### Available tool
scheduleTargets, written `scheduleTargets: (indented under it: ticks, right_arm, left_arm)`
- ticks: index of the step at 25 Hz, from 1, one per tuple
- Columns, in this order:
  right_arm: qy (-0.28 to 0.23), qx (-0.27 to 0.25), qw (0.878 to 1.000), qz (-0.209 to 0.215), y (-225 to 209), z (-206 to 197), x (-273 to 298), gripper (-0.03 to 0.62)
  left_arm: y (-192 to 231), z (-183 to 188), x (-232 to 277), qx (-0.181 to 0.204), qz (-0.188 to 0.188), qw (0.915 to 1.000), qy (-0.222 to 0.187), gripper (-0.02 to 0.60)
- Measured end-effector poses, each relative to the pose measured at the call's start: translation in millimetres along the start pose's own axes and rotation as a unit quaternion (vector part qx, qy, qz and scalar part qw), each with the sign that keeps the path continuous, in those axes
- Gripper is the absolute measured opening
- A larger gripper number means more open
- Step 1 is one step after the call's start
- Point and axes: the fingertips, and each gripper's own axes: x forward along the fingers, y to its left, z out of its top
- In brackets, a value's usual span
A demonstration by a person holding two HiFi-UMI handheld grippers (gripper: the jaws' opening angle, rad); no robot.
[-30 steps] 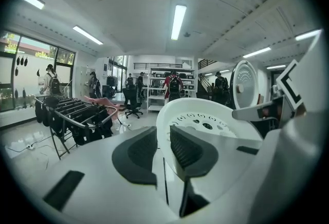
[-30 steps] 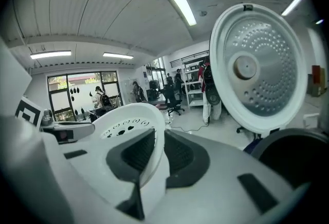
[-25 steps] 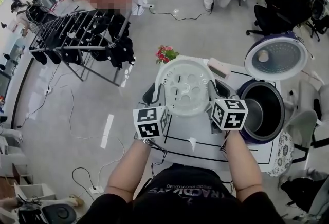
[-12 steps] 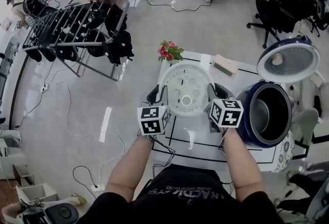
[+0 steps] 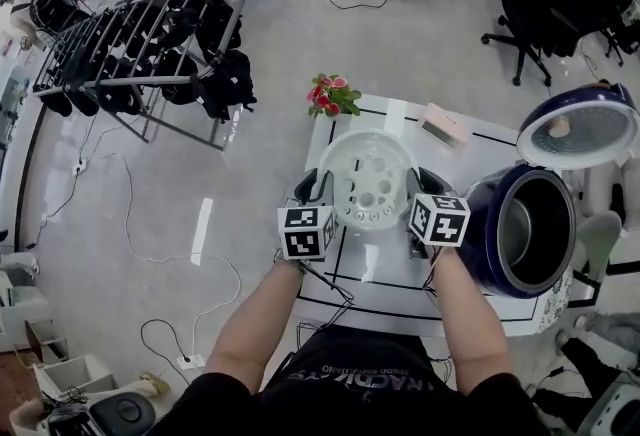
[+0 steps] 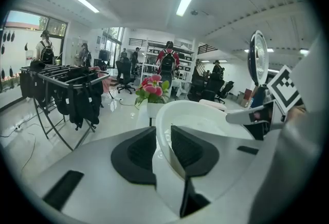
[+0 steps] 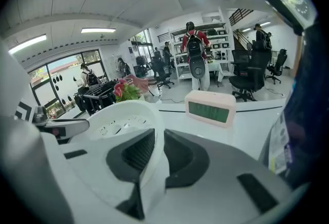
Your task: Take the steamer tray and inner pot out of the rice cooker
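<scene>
The left gripper [image 6: 163,148] has its jaws pinched on the near left rim of the white steamer tray [image 6: 205,117]. The right gripper [image 7: 157,153] has its jaws clamped on the opposite rim [image 7: 123,115]. The perforated tray [image 5: 368,179] spans the gap between the two pairs of jaws, over the white bench [image 5: 395,274]; whether it touches the bench I cannot tell. Right of the right jaws stands the open rice cooker [image 5: 488,209], lid [image 5: 580,124] up, with the inner pot [image 5: 525,229] inside it. Beyond the jaws are a pink clock [image 7: 211,107] and potted flowers [image 6: 151,87].
</scene>
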Motion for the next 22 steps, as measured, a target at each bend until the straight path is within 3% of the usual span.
scheduleTargets:
  ticks: [10, 22]
  right_arm:
    - [0.039, 0.004, 0.999, -0.006, -9, -18, 35, 0.058]
    - [0.052, 0.004, 0.999, -0.002, -12, -28, 54, 0.058]
  left_arm:
    - [13, -23, 32, -0.013, -0.001, 0.9993, 0.036, 0.091]
    - [21, -38, 47, -0.011, 0.004, 0.9986, 0.051, 0.091]
